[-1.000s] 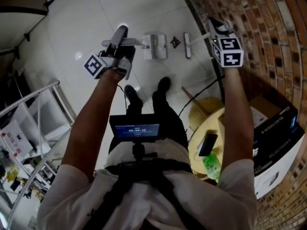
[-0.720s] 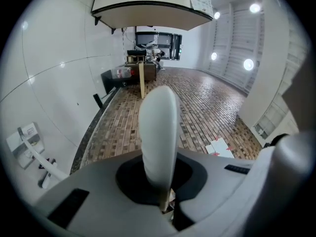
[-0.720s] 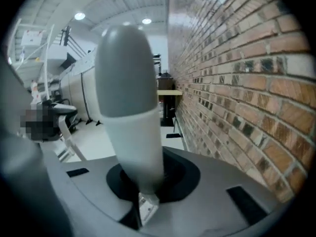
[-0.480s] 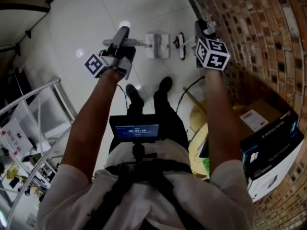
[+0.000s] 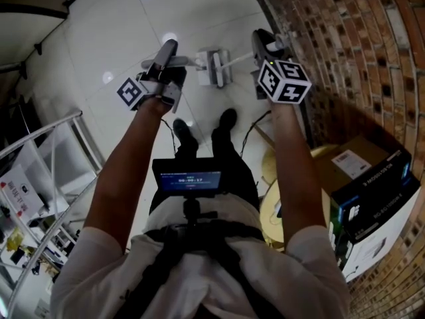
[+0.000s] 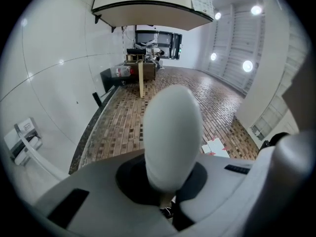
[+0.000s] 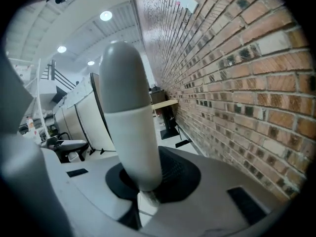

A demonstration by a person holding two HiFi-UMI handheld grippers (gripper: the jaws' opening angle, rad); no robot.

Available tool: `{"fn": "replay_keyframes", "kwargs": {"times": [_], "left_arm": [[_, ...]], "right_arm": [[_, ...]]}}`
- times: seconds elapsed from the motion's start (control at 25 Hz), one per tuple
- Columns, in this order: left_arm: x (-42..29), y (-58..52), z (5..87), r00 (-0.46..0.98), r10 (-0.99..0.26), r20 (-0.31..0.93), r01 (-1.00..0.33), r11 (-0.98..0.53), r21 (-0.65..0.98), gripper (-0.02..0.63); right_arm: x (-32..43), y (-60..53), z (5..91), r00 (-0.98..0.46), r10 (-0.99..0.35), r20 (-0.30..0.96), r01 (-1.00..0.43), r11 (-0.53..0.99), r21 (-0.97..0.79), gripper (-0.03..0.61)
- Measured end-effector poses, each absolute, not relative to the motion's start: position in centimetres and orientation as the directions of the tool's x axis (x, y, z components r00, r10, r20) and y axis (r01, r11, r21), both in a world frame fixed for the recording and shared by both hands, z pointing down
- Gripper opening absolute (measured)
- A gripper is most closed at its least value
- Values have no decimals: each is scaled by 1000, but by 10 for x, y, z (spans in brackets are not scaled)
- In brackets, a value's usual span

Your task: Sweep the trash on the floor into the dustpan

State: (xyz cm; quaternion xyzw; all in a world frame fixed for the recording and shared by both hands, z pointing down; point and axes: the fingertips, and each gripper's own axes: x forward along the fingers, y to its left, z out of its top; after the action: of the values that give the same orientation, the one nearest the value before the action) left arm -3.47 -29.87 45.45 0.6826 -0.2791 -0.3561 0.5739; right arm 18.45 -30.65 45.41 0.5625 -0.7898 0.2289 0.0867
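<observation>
Tightly, left gripper (image 5: 168, 50) around dustpan handle (image 6: 173, 137), right gripper (image 5: 264, 42) around broom handle (image 7: 129, 122), brick wall (image 5: 345, 45) alongside.

Pretty plain: floor (image 5: 99, 32) is glossy white tile, wall (image 5: 372, 58) is reddish-brown brick, marker cubes (image 5: 284, 82) are black-and-white squares, dustpan handle (image 6: 172, 132) white, broom handle (image 7: 129, 117) grey over white.

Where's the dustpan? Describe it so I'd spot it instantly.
Find the glossy white tiled floor beside the red brick wall. Just beyond the person's black shoes sits the white boxy plastic dustpan, the only pale squarish thing on that floor.
</observation>
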Motion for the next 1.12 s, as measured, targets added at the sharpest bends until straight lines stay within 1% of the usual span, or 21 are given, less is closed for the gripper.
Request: {"fn": "replay_keyframes", "kwargs": {"times": [0.2,0.44,0.88,1.12], "left_arm": [[-44,-293,447,578,-793,-194,60,-196,979,1],[-57,-281,446,559,-800,-217,96,-197,976,1],[-65,-255,443,585,-778,-229,120,-196,973,1],[-69,-239,446,580,-784,-219,132,-175,976,1]], "right_arm": [[168,-299,440,-371,-839,397,-928,324,-184,37],[161,-286,428,-361,-836,414,-929,359,-85,25],[158,-256,412,-301,-836,459,-927,369,65,14],[164,-235,419,-238,-834,498,-935,336,116,12]]}}
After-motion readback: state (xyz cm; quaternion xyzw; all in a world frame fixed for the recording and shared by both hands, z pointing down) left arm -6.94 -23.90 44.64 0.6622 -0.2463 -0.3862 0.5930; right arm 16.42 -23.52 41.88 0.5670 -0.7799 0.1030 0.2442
